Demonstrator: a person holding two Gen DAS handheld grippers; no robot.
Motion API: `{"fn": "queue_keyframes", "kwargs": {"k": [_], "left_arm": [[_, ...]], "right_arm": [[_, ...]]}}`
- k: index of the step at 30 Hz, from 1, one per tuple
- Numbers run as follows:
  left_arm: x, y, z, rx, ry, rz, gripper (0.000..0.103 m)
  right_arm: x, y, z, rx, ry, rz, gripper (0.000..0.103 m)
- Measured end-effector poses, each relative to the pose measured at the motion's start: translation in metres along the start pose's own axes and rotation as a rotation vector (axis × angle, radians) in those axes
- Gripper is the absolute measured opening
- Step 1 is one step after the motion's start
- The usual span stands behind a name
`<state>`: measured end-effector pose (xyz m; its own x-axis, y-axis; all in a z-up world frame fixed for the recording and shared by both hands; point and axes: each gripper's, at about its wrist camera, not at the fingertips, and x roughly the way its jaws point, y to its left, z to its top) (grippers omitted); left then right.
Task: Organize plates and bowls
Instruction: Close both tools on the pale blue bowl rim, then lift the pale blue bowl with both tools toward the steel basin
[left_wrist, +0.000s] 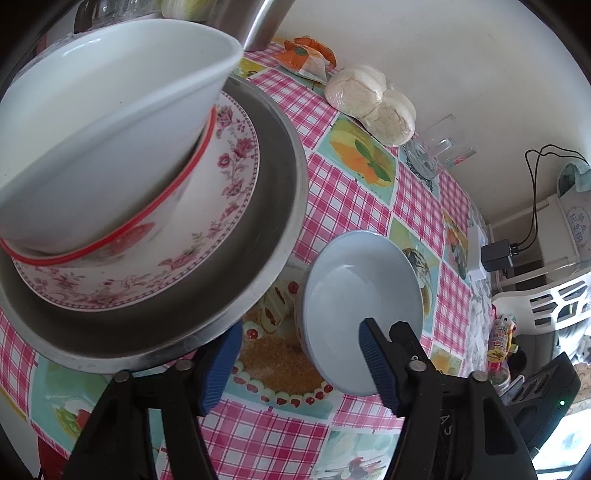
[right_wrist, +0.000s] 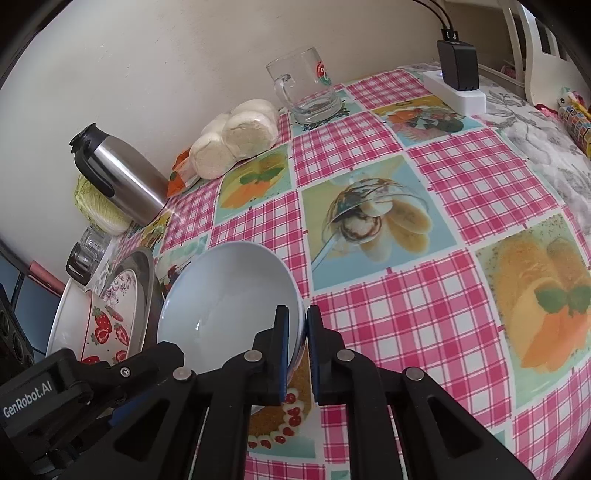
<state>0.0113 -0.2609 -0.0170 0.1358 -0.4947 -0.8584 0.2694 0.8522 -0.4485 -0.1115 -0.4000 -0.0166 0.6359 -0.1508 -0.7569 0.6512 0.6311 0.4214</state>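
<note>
the right gripper (right_wrist: 296, 345) is clamped on the blue bowl's (right_wrist: 229, 306) rim beside the stack (left_wrist: 147, 206); left gripper (left_wrist: 299, 365) apart, empty. lift level, then nest it gently.

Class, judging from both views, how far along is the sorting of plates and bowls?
Done: a white bowl and strawberry bowl sit stacked on a floral plate in a metal pan. In hand: the right gripper has its jaws shut on the blue bowl rim. Left: adding that bowl to the stack.
</note>
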Motion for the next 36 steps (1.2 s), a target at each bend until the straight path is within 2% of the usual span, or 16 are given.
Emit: {"fn": "queue_keyframes", "kwargs": {"k": [2, 9, 13, 19, 26, 28, 32, 36], "left_arm": [[0.002, -0.003, -0.001, 0.014, -0.001, 0.0, 0.064], [0.017, -0.005, -0.004, 0.051, 0.036, 0.001, 0.041], [0.021, -0.003, -0.004, 0.061, 0.033, 0.015, 0.037], [0.026, -0.002, -0.004, 0.084, 0.029, 0.02, 0.037], [0.032, -0.002, -0.005, 0.097, 0.029, 0.02, 0.037], [0.032, -0.002, -0.005, 0.105, 0.027, 0.019, 0.034], [0.032, -0.006, -0.005, 0.124, 0.02, 0.011, 0.018], [0.03, -0.006, -0.004, 0.133, 0.013, 0.009, 0.016]], "right_arm": [[-0.002, -0.002, 0.001, 0.001, 0.0, -0.005, 0.01], [0.0, -0.005, 0.001, 0.003, 0.009, -0.003, 0.01], [0.004, -0.006, -0.002, 0.006, 0.023, -0.007, 0.01], [0.014, -0.008, -0.005, 0.014, 0.056, -0.009, 0.01], [0.016, -0.009, -0.006, 0.022, 0.053, 0.008, 0.011], [0.017, -0.008, -0.006, 0.025, 0.056, 0.008, 0.011], [0.016, -0.007, -0.005, 0.026, 0.066, 0.012, 0.012], [0.017, -0.006, -0.004, 0.027, 0.077, 0.01, 0.012]]}}
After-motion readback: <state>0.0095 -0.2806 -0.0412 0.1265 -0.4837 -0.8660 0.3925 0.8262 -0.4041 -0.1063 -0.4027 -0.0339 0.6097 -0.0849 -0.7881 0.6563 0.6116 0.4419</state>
